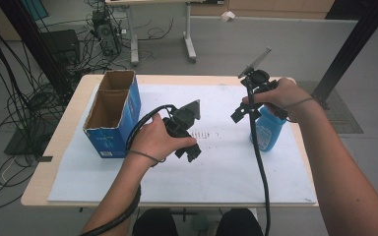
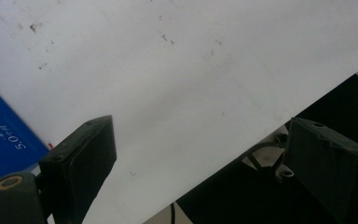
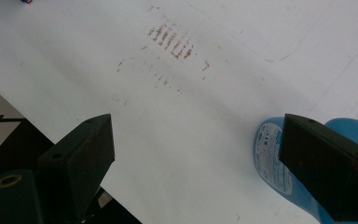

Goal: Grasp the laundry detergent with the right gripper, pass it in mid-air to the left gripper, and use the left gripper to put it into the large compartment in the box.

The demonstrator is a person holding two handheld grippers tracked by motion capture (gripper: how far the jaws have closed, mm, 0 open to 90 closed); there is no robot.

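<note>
The wooden surface (image 1: 69, 123) carries a white sheet (image 1: 216, 172); on the sheet rest an open blue carton (image 1: 113, 115) and a blue bottle (image 1: 267, 129).

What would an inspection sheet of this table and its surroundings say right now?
Surface: wooden table under a white sheet, with a patch of brownish marks near the middle.
Job's things: light blue plastic bottle lying on the sheet at the right; open blue cardboard box at the left, nothing seen inside it.
Clutter: nothing seen.
Grippers: left gripper open, over bare sheet; right gripper open, above the bottle, not gripping it.
Cables: a black cable trails from each gripper toward the person; loose wires on the floor at the left.
Surroundings: grey floor, white desk legs, black frame post.
</note>
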